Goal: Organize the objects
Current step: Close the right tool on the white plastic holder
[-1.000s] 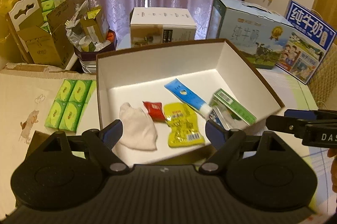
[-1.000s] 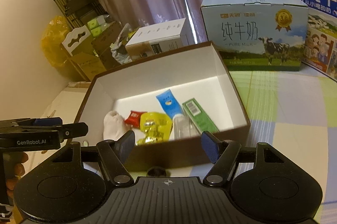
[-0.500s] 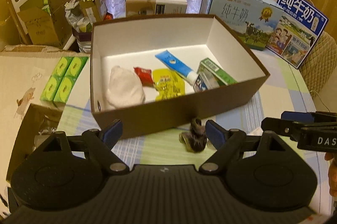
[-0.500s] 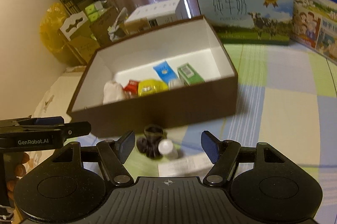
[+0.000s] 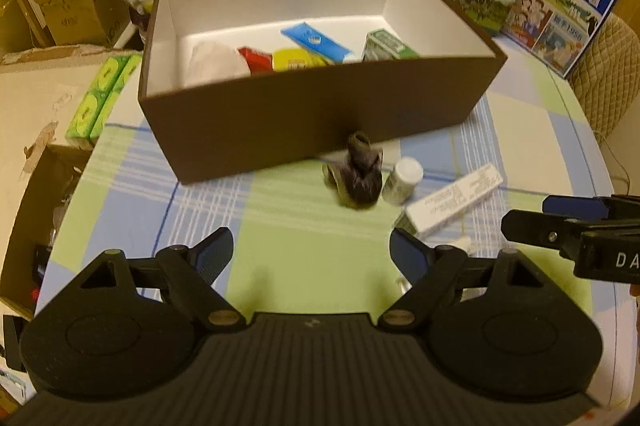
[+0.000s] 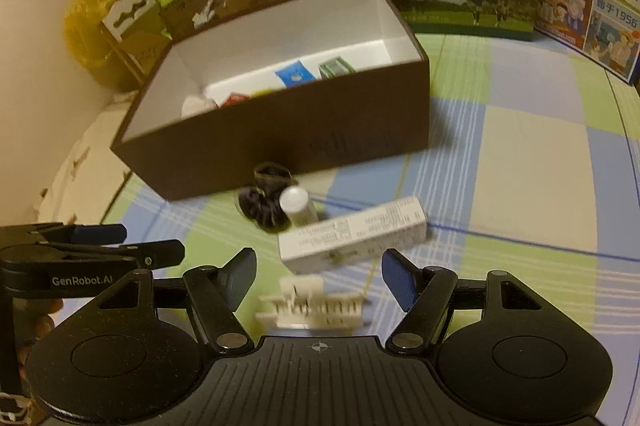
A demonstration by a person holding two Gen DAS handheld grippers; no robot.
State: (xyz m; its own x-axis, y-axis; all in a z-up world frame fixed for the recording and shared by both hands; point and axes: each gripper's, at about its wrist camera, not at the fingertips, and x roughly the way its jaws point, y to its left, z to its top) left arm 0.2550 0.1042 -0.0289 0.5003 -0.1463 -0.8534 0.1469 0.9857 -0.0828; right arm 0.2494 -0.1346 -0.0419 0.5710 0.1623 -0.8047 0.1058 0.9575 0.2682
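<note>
On the checked cloth [image 6: 520, 153], in front of the brown box [image 6: 288, 149]: four loose items. Dark scrunchie [image 6: 262, 203] just off the box's near wall; white bottle [image 6: 298, 205] touching or just beside it; white carton [image 6: 352, 238] nearer the grippers; white comb [image 6: 312, 306] nearest, blurred.

Box already holds a blue tube [image 5: 316, 39], green carton [image 5: 386, 45], yellow and red packets, a white cloth.

Right gripper [image 6: 319, 276]: jaws spread, nothing between the pads. The carton sits just ahead of the gap, its long axis running roughly crosswise to the jaws, right end slightly farther off. The comb lies almost under the gap, also crosswise.

Left gripper [image 5: 311, 248]: jaws spread wide, empty. Only bare cloth ahead of it; the scrunchie [image 5: 356, 171] and bottle [image 5: 401, 179] lie ahead and right of its centre line, the carton [image 5: 454, 199] further right.

Judgement: right hand is nearer the carton and comb. Either wants a wrist roll, so the pads close across the short side.
</note>
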